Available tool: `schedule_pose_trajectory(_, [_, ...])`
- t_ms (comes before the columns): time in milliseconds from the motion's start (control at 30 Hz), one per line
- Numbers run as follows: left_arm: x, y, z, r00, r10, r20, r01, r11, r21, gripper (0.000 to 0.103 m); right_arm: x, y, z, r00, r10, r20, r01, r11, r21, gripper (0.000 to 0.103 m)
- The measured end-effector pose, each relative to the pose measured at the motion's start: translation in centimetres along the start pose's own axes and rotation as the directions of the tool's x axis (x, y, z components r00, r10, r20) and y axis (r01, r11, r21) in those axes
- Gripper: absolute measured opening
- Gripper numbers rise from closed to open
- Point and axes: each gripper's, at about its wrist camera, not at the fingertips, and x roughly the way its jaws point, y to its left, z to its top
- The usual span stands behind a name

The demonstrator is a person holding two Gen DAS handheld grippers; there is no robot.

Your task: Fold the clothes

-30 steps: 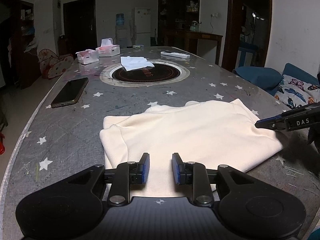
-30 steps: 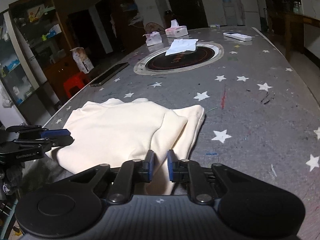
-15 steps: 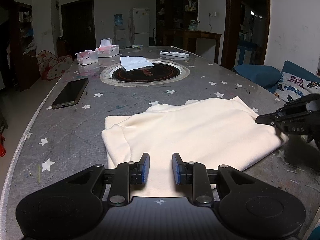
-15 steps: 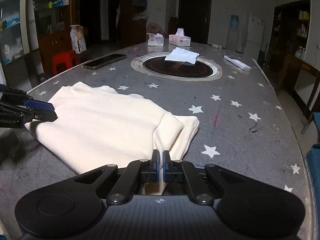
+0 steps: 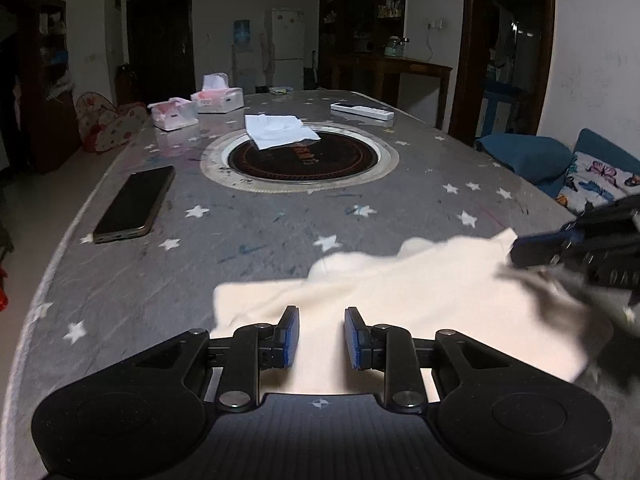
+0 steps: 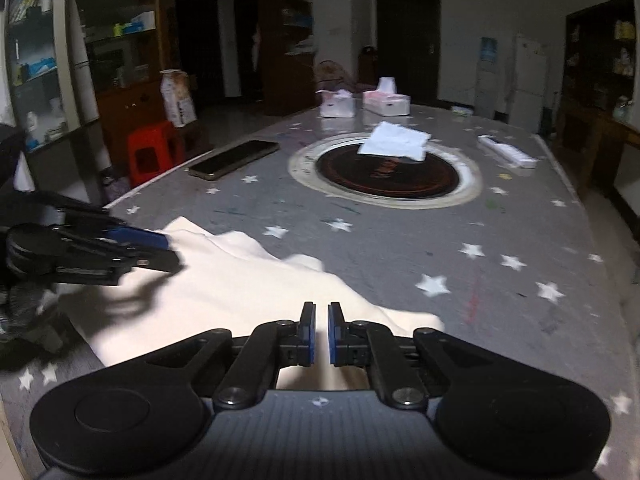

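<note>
A cream folded garment (image 5: 400, 300) lies on the grey star-patterned table (image 5: 248, 240), near its front edge; it also shows in the right wrist view (image 6: 240, 280). My left gripper (image 5: 321, 338) is open, its blue pads over the garment's near edge with nothing between them. My right gripper (image 6: 321, 334) stands over the garment's other end with a narrow gap between its pads and no cloth visibly pinched. Each gripper shows in the other's view, the right one (image 5: 576, 248) at the garment's right end, the left one (image 6: 120, 248) at its left end.
A black phone (image 5: 136, 204) lies at the table's left. A round dark inset (image 5: 300, 158) with a white cloth (image 5: 280, 130) on it sits mid-table. Two tissue boxes (image 5: 218, 98) and a white remote (image 5: 362, 111) are at the far end. A red stool (image 6: 154, 150) stands beside the table.
Both grippers have moved in over the garment's ends. The right gripper's jaws, pressed shut half a second ago, now stand slightly apart. The left gripper has stayed open.
</note>
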Motion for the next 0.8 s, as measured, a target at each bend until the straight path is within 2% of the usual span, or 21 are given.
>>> schedule_pose_trajectory(200, [2.5,1.1,0.9,1.0,0.002,-0.019,-0.003,0.999,-0.032,0.029,3.2,0.3,1.0,1.0,0.018,-0.021,-0.018,1.0,0.003,0.006])
schedule_pose_trajectory(333, [2.5,1.4,0.6,1.0,-0.004,0.001,0.004,0.999,-0.036,0.029,4.9,-0.5,0.5,0.998,0.021,-0.052,-0.02,0.999,0.036,0.006])
schedule_pose_trajectory(467, [1.2,1.5,0.6,0.999,0.015,0.031,-0.013,0.998,-0.058,0.028,4.0,-0.1,0.6,0.999,0.011,-0.044,-0.01,1.0,0.024,0.009])
schedule_pose_trajectory(567, [-0.6,1.7,0.3,0.998,0.039,0.056,-0.034,0.996,-0.081,0.028,3.0,0.9,0.6,0.999,0.027,-0.034,-0.028,1.0,-0.013,0.014])
schedule_pose_trajectory(633, [-1.8,1.9,-0.2,0.996,0.054,0.064,-0.048,0.994,-0.096,0.029,2.2,1.9,0.6,0.999,0.046,-0.028,-0.047,0.998,-0.046,0.025])
schedule_pose_trajectory(800, [-4.0,2.7,-2.2,0.995,0.086,0.051,-0.078,0.987,-0.14,0.031,0.4,5.2,0.2,0.992,0.124,-0.021,-0.125,0.981,-0.148,0.038])
